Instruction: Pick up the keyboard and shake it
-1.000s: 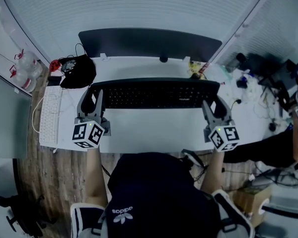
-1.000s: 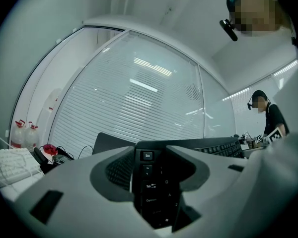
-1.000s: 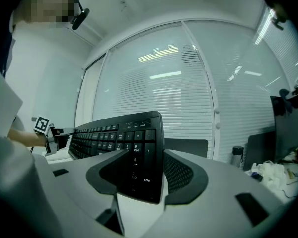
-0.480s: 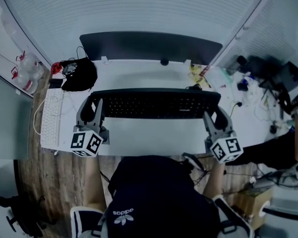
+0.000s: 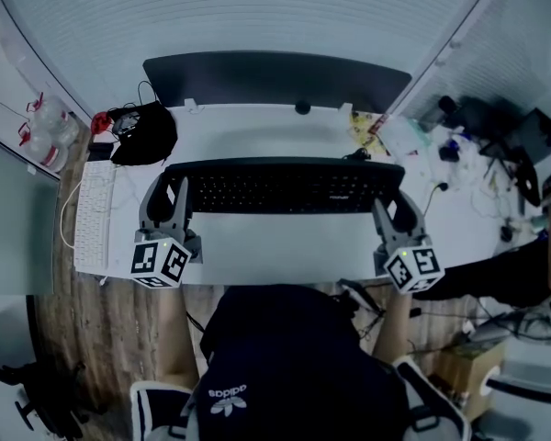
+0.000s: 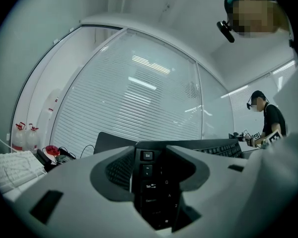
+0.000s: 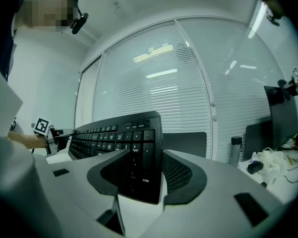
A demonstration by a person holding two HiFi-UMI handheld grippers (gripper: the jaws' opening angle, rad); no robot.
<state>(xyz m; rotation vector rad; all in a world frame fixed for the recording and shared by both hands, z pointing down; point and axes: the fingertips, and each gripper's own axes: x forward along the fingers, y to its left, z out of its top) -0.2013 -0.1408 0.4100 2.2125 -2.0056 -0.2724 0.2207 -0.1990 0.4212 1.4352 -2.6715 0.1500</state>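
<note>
Holding the keyboard (image 5: 285, 184) raised just before the monitor (image 5: 275, 79), with left gripper (image 6: 151, 177) clamped on its Esc end and right gripper (image 7: 139, 177) jaws, set wide, just tightened on its numpad end, after bobbing it away and back: shaking seemingly underway.

Head view: looks steeply down on the keyboard (image 5: 285, 185) from above its near side, far enough that I get all of it plus the desk (image 5: 285, 246) around it. Left gripper view: level, right up against the keyboard's left end, facing the blinds (image 5: 257, 16) beyond it. Right gripper view: same at the keyboard's right end. All 3 share the keyboard, the monitor (image 5: 275, 79) behind it and the blinds.
</note>
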